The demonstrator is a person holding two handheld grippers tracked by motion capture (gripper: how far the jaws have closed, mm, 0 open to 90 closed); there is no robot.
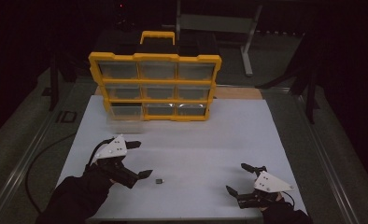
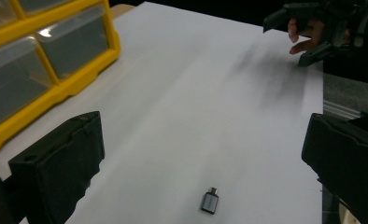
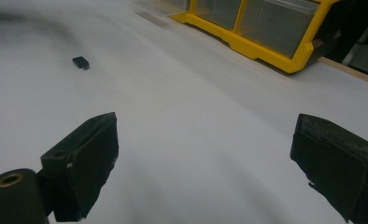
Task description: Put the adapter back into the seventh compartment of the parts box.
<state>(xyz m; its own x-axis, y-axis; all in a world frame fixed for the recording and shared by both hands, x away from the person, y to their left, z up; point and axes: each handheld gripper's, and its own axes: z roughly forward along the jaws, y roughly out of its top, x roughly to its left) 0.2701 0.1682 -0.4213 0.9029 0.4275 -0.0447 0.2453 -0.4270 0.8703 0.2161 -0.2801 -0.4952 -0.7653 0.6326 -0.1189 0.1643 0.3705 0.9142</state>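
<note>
the small usb adapter (image 2: 209, 202) lies flat on the white mat (image 1: 196, 140), just right of your left gripper (image 1: 142, 159), whose jaws are spread wide. lower it squarely over the adapter and close gently on what looks like its long sides. keep the spread right gripper (image 1: 242, 178) clear.
</note>
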